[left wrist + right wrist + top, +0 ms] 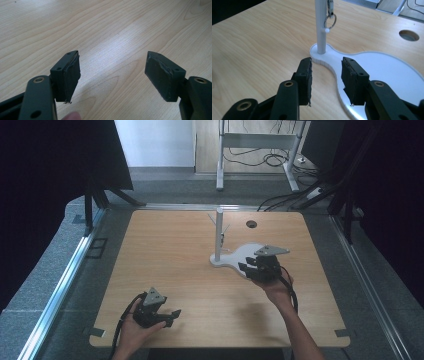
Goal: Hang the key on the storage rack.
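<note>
A white stand (218,232) rises from a flat, pear-shaped white base (245,252) near the middle of the wooden table (170,260). In the right gripper view a metal key ring (330,21) hangs on a small peg on the pole (320,37). My right gripper (246,268) is low at the base's near edge, and its jaws stand open on either side of the rim (327,62), holding nothing. At the table's front left my left gripper (170,315) rests wide open over bare wood (112,57), pointing right.
A round cable hole (251,224) is in the table behind the stand. Metal rails (65,280) run along both sides of the table. Black curtains hang left and right. A white desk frame (257,142) and cables lie on the floor beyond.
</note>
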Motion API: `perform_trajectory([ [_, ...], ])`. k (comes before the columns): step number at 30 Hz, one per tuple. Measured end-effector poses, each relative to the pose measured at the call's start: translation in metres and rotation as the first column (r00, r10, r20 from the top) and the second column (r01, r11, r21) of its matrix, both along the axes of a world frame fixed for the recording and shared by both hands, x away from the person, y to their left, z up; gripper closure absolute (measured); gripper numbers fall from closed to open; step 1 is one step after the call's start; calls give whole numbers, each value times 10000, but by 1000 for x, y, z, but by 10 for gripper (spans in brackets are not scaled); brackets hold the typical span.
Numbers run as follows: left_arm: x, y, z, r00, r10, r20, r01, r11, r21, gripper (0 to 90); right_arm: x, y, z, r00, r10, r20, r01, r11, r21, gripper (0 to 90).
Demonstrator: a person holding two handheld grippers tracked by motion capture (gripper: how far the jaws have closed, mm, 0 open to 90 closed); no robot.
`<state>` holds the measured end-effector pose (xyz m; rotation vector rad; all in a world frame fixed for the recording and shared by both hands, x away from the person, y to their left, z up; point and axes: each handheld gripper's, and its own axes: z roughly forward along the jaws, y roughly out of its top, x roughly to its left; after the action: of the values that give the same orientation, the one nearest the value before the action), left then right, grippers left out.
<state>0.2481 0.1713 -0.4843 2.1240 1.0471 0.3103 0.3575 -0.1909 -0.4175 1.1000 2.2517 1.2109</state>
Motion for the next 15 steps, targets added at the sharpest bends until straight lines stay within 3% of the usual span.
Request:
perform_trajectory([
  [3, 1, -1, -2, 10000, -14, -74, 14, 10000, 49, 288, -9, -7, -6, 10000, -68, -59, 70, 9996, 272, 599],
  [7, 1, -1, -2, 10000, -26, -79, 26, 10000, 37, 288, -21, -11, -16, 10000, -90, 23, 89, 9998, 178, 597],
  [15, 0, -2, -3, 10000, 21, -89, -21, 10000, 56, 288, -42, -18, -42, 9994, 153, -299, -153, 9999, 11, 594],
])
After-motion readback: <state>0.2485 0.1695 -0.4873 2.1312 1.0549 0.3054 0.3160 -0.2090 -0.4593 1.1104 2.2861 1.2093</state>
